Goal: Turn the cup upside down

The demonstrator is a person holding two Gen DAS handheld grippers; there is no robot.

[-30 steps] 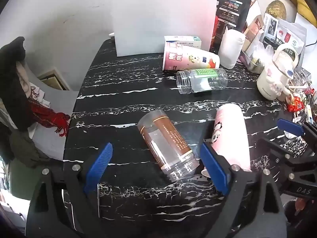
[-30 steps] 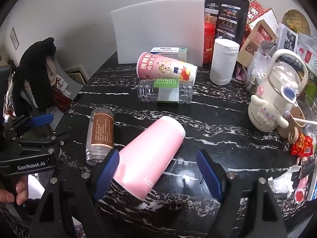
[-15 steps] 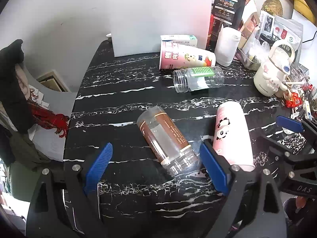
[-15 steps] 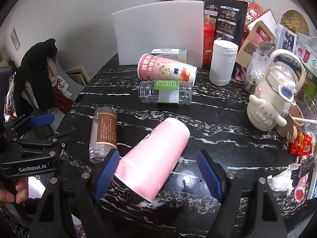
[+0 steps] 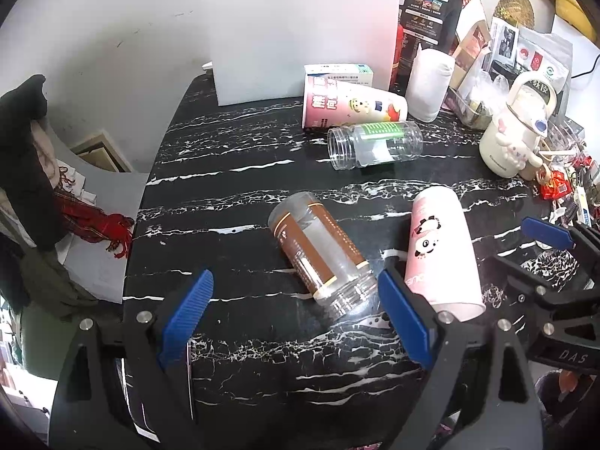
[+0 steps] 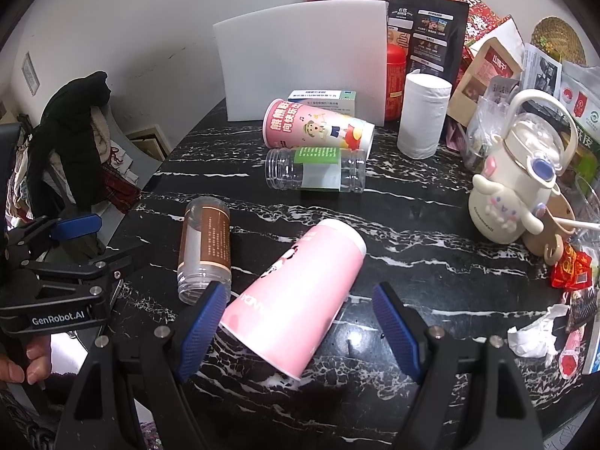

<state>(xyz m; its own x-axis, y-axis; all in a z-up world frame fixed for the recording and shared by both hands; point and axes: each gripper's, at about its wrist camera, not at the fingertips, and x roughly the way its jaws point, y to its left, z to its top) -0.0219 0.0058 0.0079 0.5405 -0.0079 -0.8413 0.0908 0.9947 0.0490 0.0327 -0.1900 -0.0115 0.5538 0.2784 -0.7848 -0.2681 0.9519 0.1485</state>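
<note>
Cups and jars lie scattered on the black marble table [image 6: 412, 232] before us. We see the pink cup [image 6: 296, 296] on its side near the front edge, its wide open mouth toward us and its closed base pointing away toward the back of the table; a panda print shows on it in the left wrist view [image 5: 440, 251]. Our right gripper [image 6: 300, 330] hovers just over that mouth end with its blue fingers [image 6: 200, 328] spread wide, one on each side of the cup, and we cannot tell whether either pad touches it. Our left gripper [image 5: 296, 318] is likewise spread wide and holds nothing; it sits near the open end of the brown-labelled jar [image 5: 322, 253], which lies on its side just left of the pink cup. Farther back a clear jar with a green label [image 6: 315, 168] lies on its side, touching or nearly touching a printed paper cup [image 6: 318, 129] that also lies on its side behind it. A white foam board [image 6: 303, 60] stands upright at the back, a white roll [image 6: 423, 116] stands beside it, and a cream cartoon kettle [image 6: 513, 195] stands at the right.
</note>
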